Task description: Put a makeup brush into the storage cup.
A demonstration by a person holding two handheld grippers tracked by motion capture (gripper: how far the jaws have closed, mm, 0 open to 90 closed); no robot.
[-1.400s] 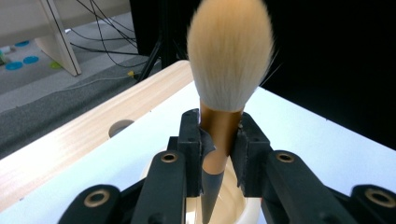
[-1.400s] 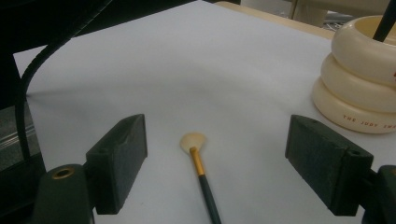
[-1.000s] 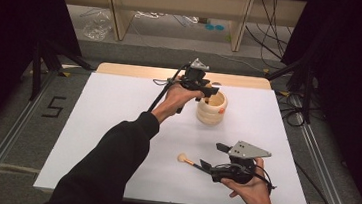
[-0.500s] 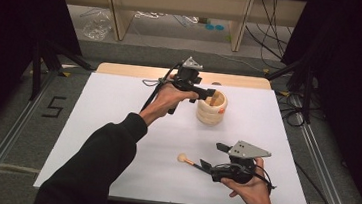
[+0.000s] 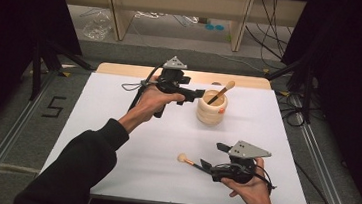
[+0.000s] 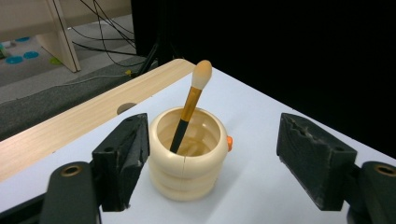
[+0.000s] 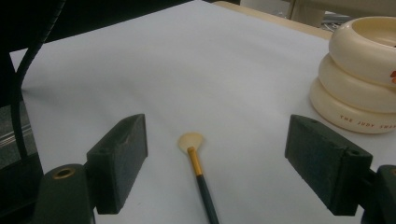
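Observation:
A cream ringed cup (image 5: 212, 110) stands at the back of the white table, with a gold-and-black makeup brush (image 5: 221, 92) leaning in it, head up. My left gripper (image 5: 197, 94) hovers just left of the cup, open; its jaws have just been opening and nothing is gripped between them. In the left gripper view the cup (image 6: 187, 158) and brush (image 6: 189, 109) lie ahead of the left gripper (image 6: 212, 126). A second brush (image 5: 186, 160) lies flat near the front. My right gripper (image 5: 213, 156) is open around its handle end, the brush (image 7: 198, 168) between its wide jaws (image 7: 217, 126), untouched.
A wooden strip (image 5: 181, 75) with a small hole (image 5: 216, 84) runs along the table's far edge. Metal rails (image 5: 323, 166) flank the table, with black curtains on both sides. Bare white tabletop (image 5: 116, 126) stretches left of the hands.
My left gripper has drawn back leftward and slightly up from over the cup, with its jaws wider; the brush now stands free in the cup. The right hand has stayed put.

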